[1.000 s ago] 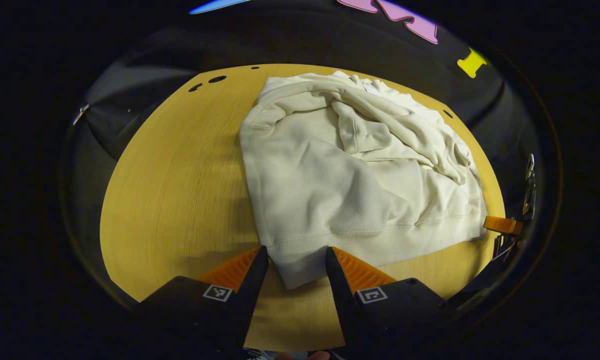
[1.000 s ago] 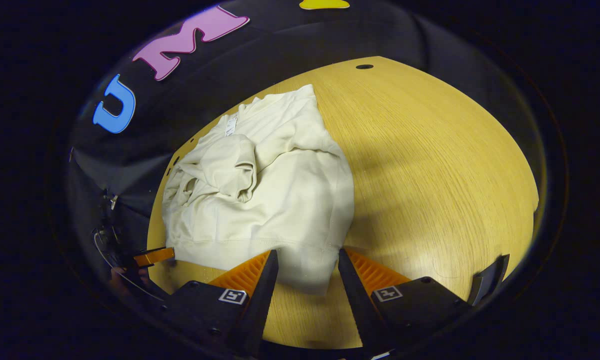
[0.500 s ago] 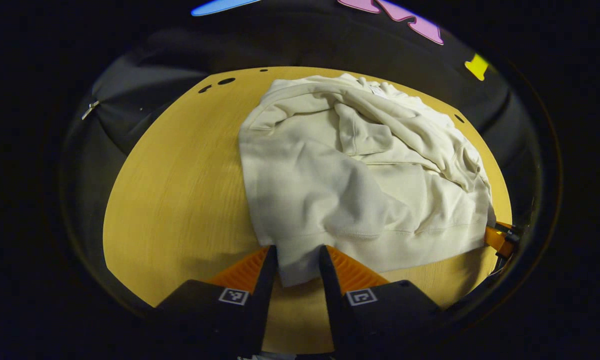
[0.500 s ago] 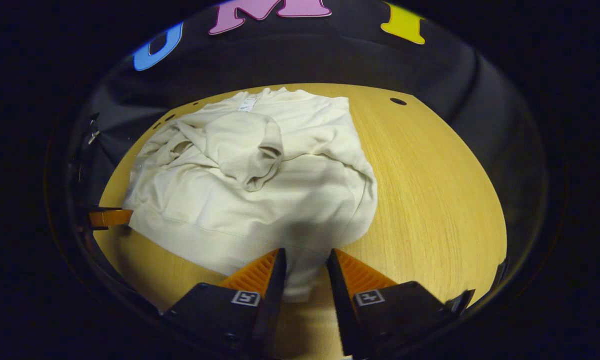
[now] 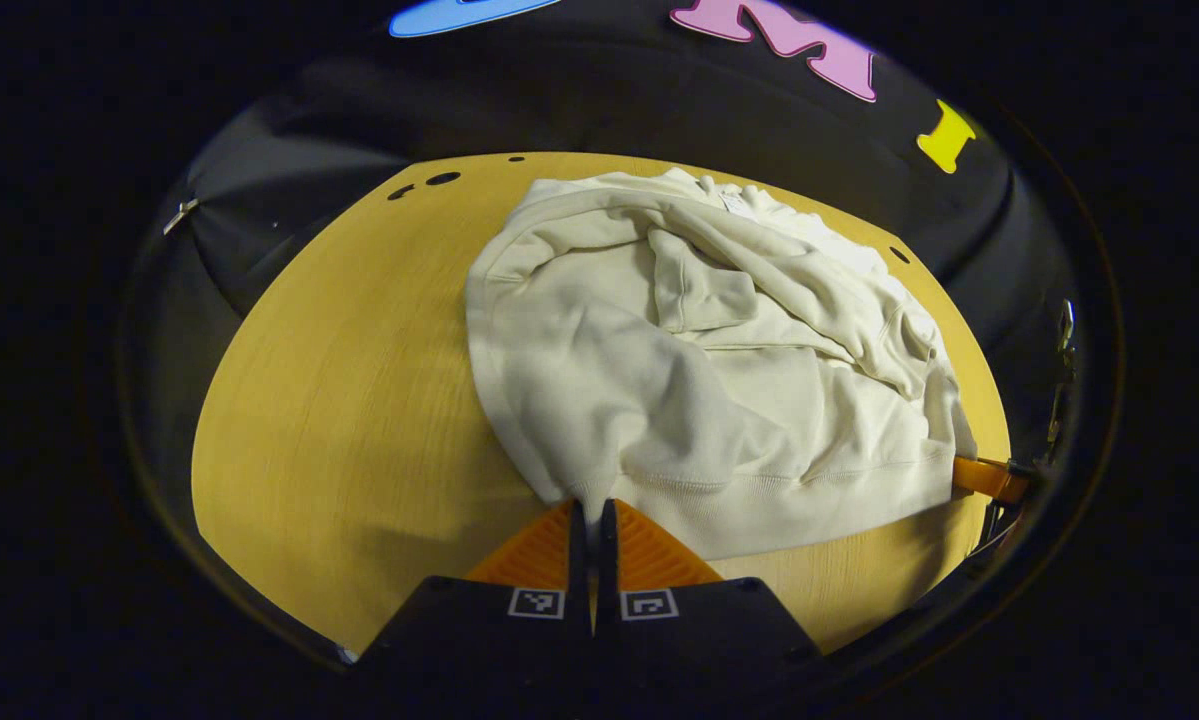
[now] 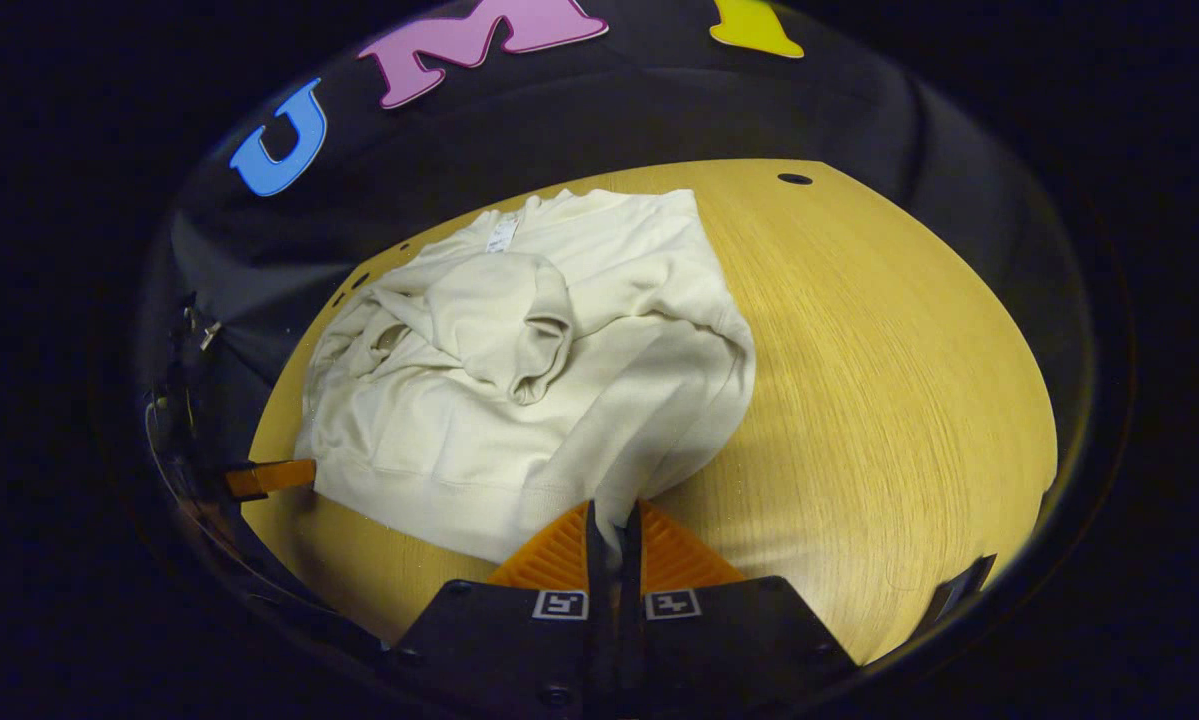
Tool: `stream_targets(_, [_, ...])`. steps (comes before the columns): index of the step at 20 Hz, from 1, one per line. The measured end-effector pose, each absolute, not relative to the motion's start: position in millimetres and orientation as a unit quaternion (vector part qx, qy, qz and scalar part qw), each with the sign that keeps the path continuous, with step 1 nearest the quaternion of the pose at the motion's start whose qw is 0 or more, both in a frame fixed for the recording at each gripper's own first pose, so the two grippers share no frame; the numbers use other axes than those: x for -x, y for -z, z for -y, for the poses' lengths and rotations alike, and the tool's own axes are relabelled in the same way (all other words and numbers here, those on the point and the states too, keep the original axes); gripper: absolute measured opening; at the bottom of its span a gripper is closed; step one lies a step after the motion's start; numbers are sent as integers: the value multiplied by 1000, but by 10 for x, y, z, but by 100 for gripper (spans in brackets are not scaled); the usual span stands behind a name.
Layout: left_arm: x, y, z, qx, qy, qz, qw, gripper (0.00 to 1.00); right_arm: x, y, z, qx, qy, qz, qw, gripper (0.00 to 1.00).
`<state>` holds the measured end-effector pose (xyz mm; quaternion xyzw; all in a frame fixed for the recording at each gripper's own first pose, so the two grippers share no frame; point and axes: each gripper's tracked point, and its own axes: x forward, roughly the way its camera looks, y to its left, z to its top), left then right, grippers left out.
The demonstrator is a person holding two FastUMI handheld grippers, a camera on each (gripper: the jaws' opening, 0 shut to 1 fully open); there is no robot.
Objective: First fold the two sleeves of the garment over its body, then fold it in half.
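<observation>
On the wooden table [image 5: 339, 400], each claw, left [image 5: 590, 510] and right [image 6: 614, 515], pinches the sweatshirt [image 5: 699, 370] hem.

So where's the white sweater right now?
The sweater lies on the wooden table with both sleeves folded across it, and the left gripper and right gripper each pinch a bottom corner.

Soft matt fleece garment [image 5: 719, 390] lies on smooth wood-grain table [image 5: 339, 400].
</observation>
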<state>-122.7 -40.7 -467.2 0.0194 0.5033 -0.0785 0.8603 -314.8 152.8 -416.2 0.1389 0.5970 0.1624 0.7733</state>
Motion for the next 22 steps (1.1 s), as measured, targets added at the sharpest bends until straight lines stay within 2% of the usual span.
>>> stream_targets(5, [1097,4292,487,-1,102,-461,882,6,2805,3796,-1511,-169,-155,-555,799,6])
stream_targets(12, [658,3620,593,48,99,-391,914,6,2130,3371,-1464,-194,-140,-490,838,6])
stream_targets(22, [-99,2958,788,61,98,-309,944,6,1328,3079,-1518,-218,-130,-425,869,5])
